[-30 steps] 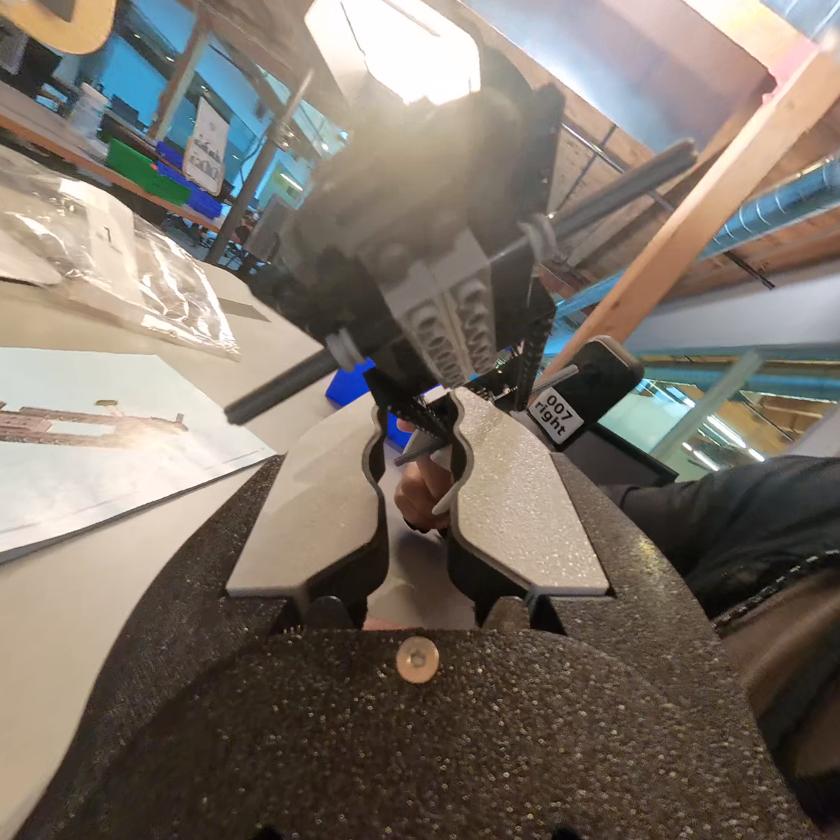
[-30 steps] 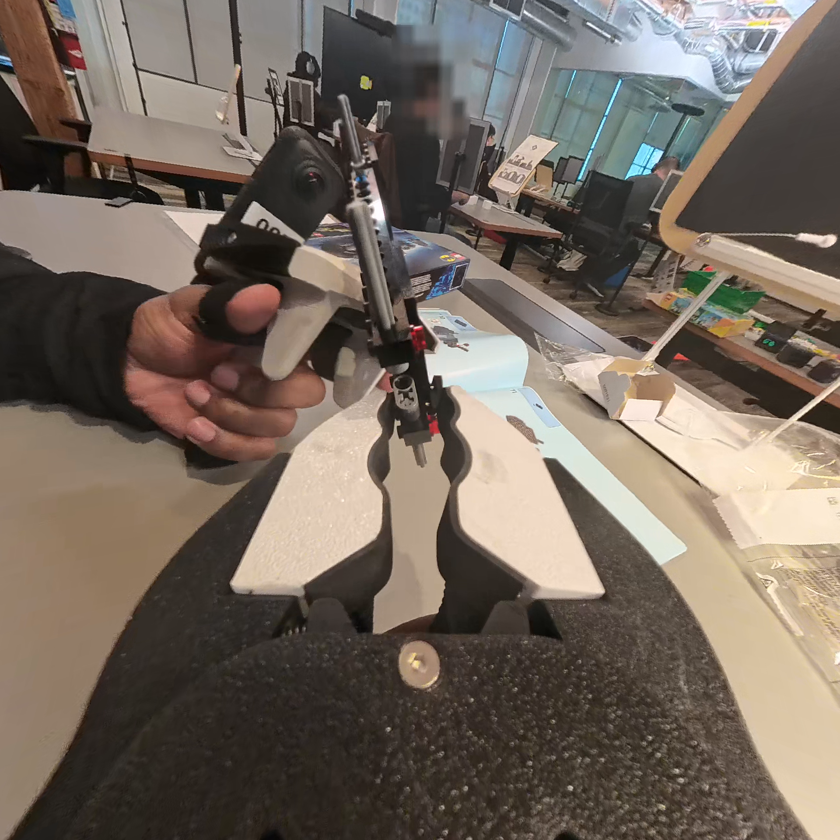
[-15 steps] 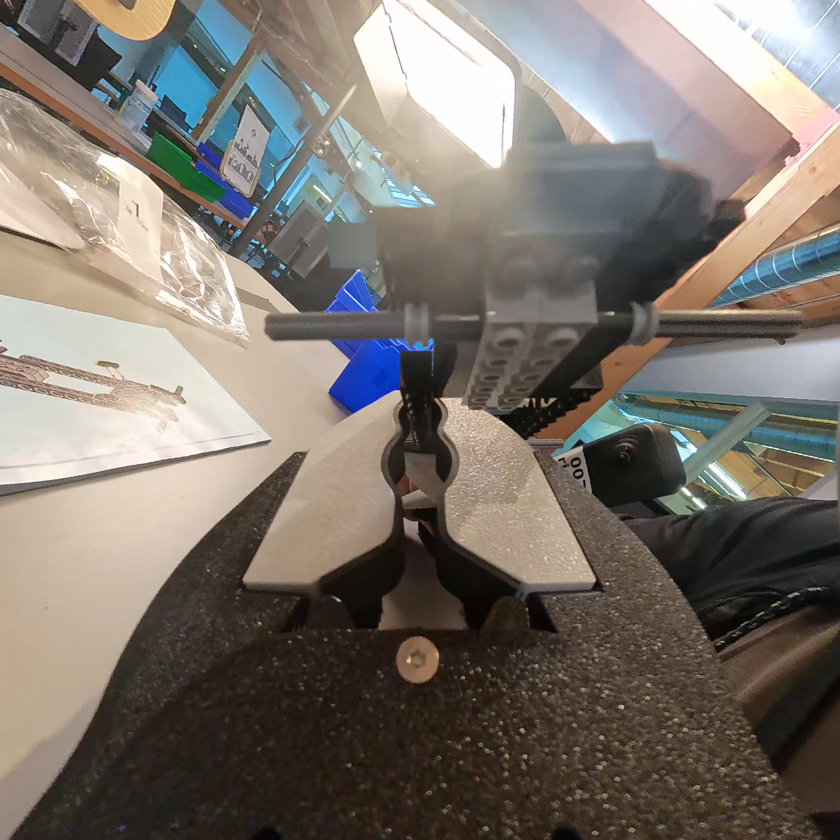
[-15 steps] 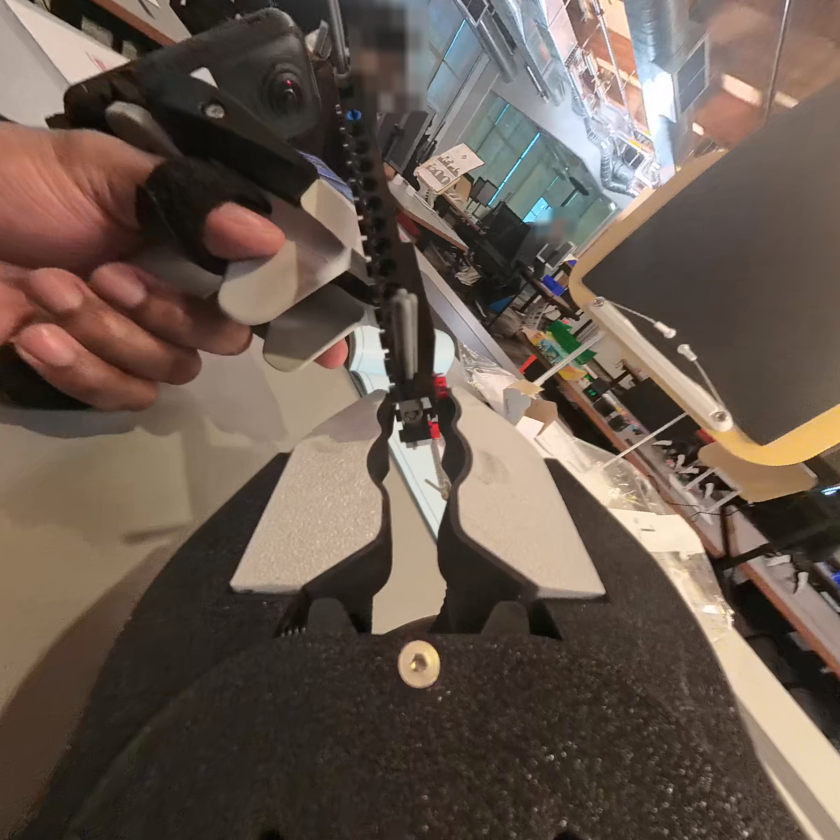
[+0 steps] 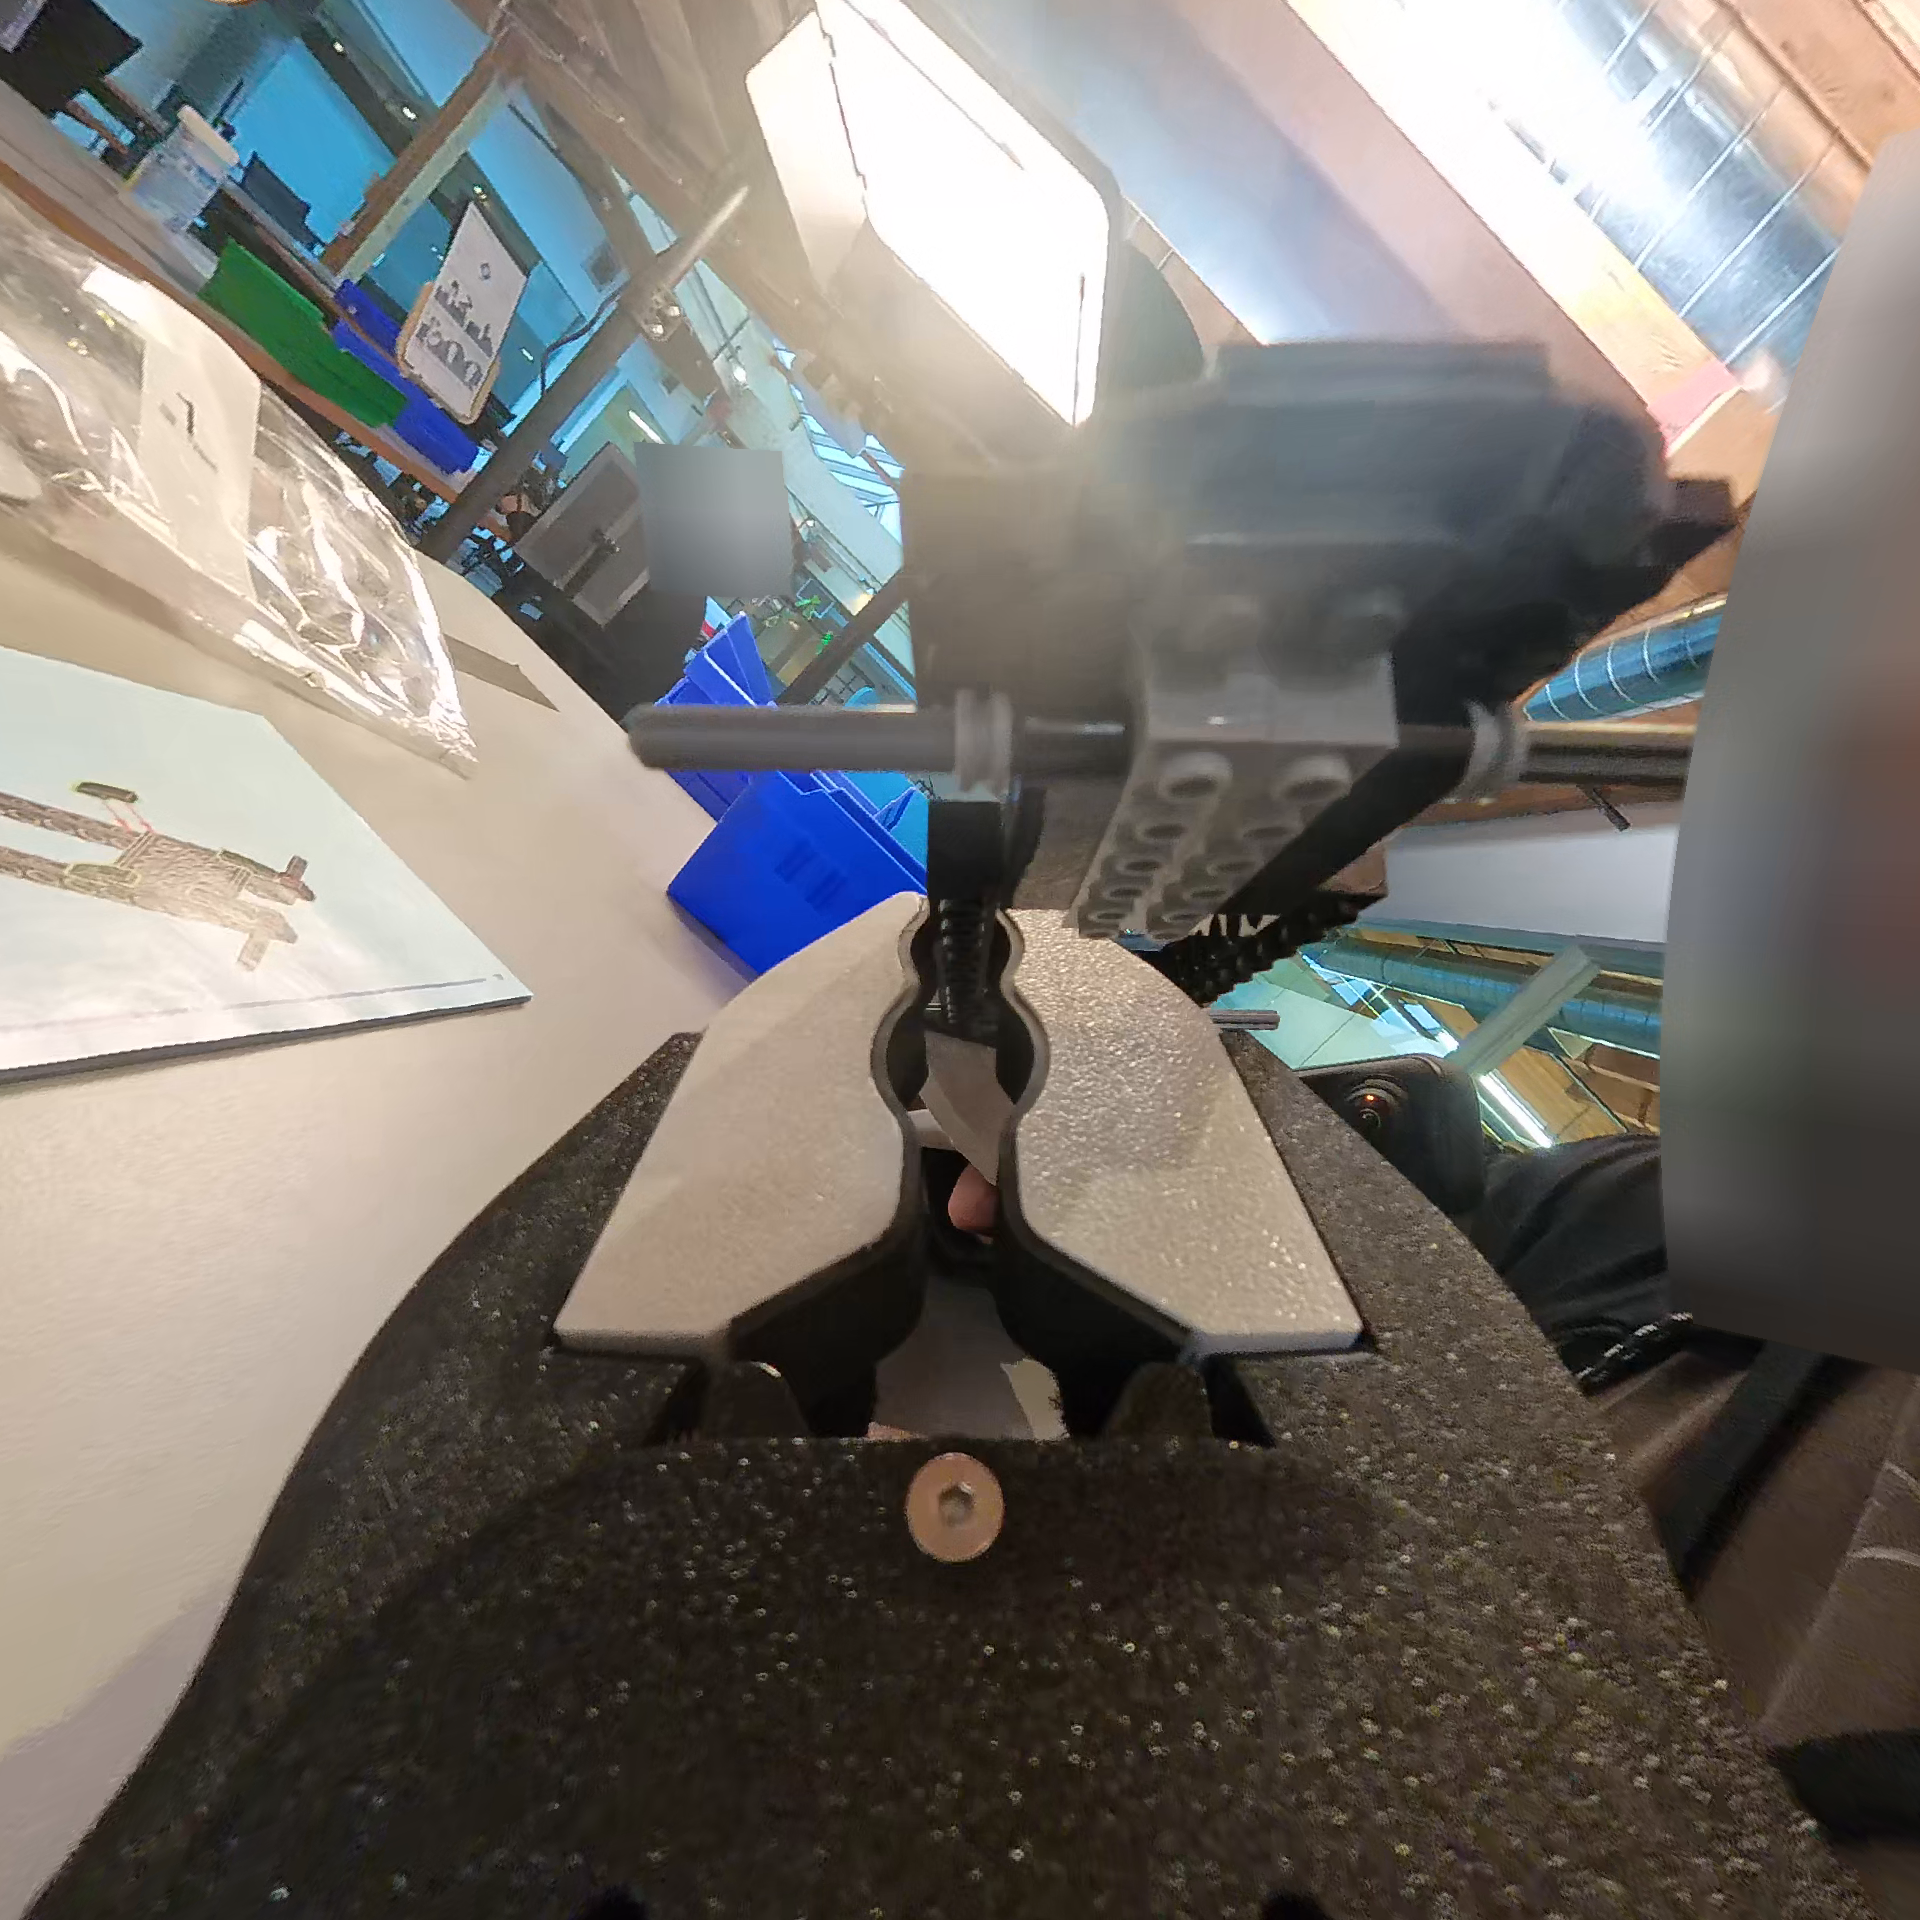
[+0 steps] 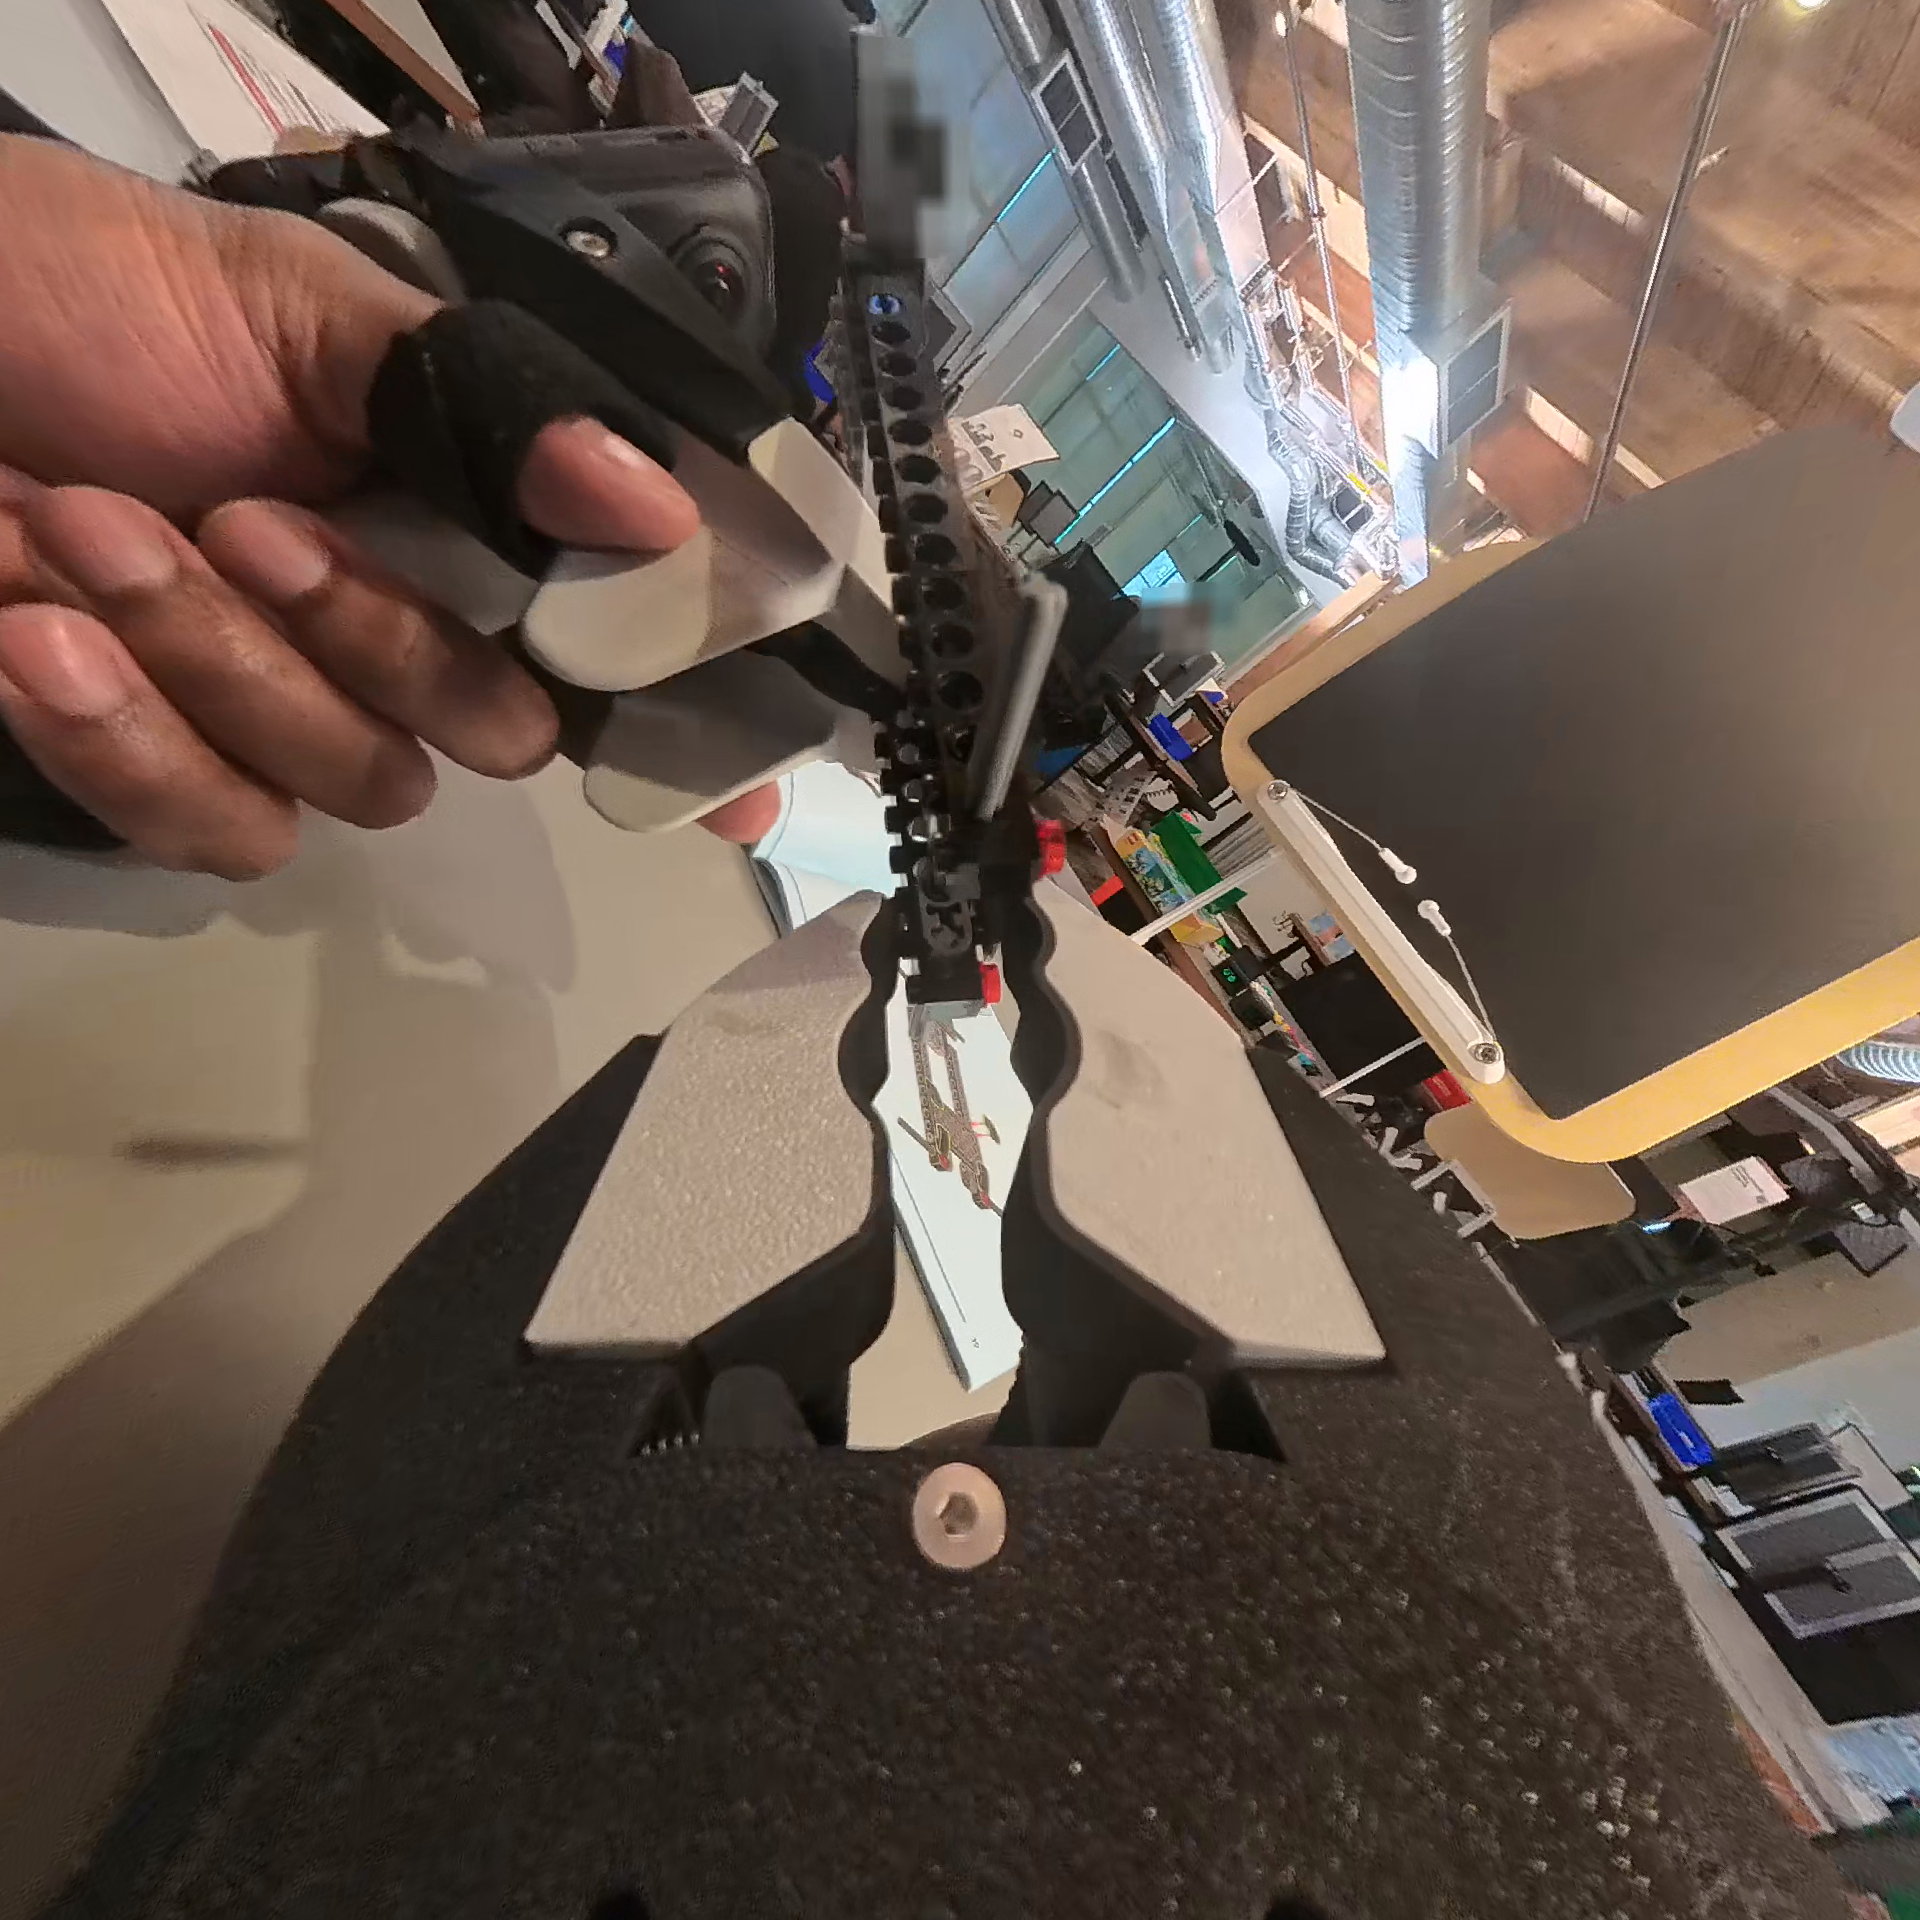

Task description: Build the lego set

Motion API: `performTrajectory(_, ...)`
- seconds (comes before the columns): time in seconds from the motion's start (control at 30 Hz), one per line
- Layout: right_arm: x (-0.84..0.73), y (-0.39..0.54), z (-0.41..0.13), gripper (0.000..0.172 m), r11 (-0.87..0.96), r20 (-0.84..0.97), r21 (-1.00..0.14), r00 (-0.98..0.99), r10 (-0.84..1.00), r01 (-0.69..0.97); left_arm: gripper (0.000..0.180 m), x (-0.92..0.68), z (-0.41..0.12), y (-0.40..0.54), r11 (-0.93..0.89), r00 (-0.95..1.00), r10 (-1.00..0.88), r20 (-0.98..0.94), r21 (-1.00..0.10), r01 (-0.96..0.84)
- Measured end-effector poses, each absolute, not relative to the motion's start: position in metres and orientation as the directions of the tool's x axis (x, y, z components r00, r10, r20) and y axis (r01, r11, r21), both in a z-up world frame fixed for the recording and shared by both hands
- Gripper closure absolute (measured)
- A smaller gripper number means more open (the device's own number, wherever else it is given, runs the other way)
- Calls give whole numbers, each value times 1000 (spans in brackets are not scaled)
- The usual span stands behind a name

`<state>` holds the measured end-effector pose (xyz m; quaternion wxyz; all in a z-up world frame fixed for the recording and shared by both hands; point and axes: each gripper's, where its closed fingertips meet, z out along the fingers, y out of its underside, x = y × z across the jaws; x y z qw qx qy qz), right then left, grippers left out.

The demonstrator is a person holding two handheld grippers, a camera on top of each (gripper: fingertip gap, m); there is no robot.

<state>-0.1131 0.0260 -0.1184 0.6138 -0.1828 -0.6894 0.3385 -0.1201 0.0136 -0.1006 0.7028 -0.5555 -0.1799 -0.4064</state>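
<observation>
Black plastic: a long studded brick model (image 6: 925,582), black beams with grey axles and small red pins, held up in the air between both claws.
Left claw (image 5: 961,971): closed on a thin black toothed beam of the model; both pads press its sides.
Left claw, seen from the right wrist: its pale fingers (image 6: 717,665) clamp the black beam from the side, a hand (image 6: 208,499) wrapped round the grip.
Right claw (image 6: 951,956): closed on the lower end of the model, the black block sitting in the notch between the fingertips; contact on the right pad looks likely, but shadow hides it.
Grey parts: a grey axle (image 5: 800,732) runs crosswise above the left claw, through a grey holed brick (image 5: 1236,790), blurred.
Table (image 5: 260,1195): pale grey, carrying a light-blue instruction sheet (image 5: 208,862) and clear plastic bags (image 5: 312,582).
Beyond the table edge: blue bins (image 5: 800,873).
Right side: a dark panel with a pale wood rim (image 6: 1621,769).
</observation>
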Motion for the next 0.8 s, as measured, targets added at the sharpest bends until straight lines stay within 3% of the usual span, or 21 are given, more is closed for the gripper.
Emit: performTrajectory(0.8, -108, 24, -117, 155, 737, 760, -650, -172, 627, -186, 172, -112, -95, 11, 109, 656, -377, 654, -672, 732)
